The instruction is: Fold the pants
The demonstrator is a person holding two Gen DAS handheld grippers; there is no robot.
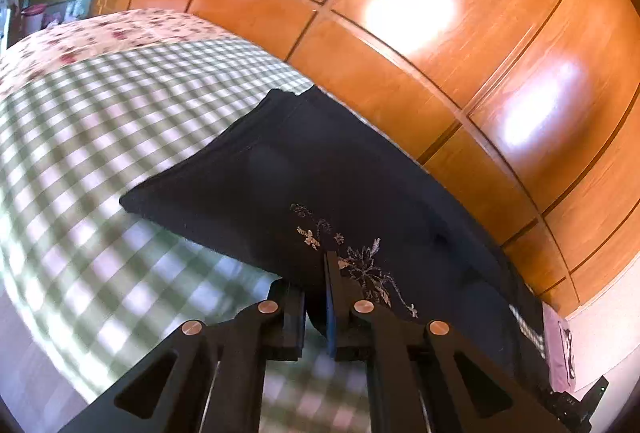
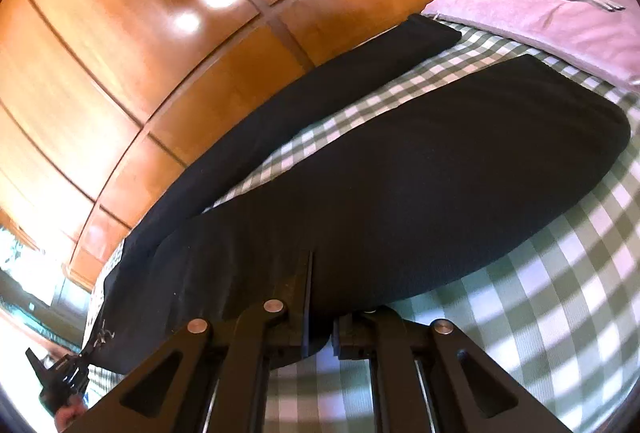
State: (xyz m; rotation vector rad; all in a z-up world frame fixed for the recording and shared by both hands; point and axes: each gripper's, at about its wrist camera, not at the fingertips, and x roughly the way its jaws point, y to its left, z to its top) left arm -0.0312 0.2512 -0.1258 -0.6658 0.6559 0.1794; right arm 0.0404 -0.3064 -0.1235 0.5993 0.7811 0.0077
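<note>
Pants (image 1: pixel 320 169) lay across the checked bed (image 1: pixel 100 137) in the left wrist view, their embroidered edge pinched in the left hand-held gripper (image 1: pixel 314 285). Right wrist view showed the right hand-held gripper (image 2: pixel 320 297) clamped on one leg, near a pink pillow (image 2: pixel 560 5).
</note>
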